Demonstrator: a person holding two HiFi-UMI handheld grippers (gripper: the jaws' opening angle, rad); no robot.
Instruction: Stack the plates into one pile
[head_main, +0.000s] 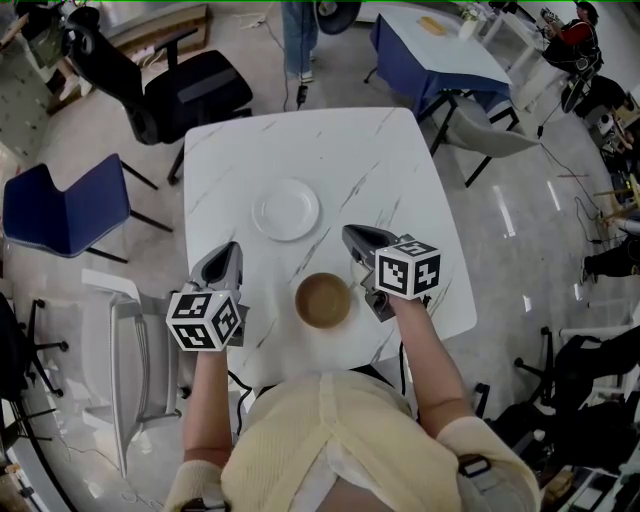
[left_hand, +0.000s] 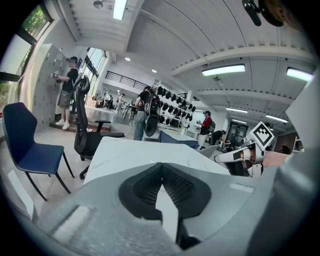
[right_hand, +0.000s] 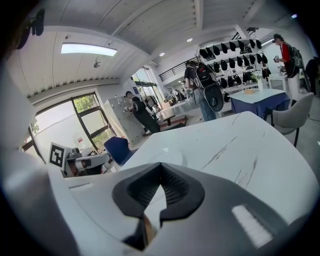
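The white plate (head_main: 285, 210) lies flat near the middle of the table (head_main: 400, 170). The brown plate (head_main: 323, 300) sits nearer to me and a little to the right, close to the white one but not touching it, so there are two plates here and no single pile.

My left claw (head_main: 230, 255) hangs over the near left part of the table and my right claw (head_main: 352, 237) is just right of the brown plate. Both are closed on nothing.

The risks I see:
- The tabletop looks slick, so nudging a rim with closed tips could push a plate away instead of lifting it.
- The brown plate looks deeper, so the flat white one might rock or slide if it went on top.
- A thin rim pinched at one edge could tilt and slip out.
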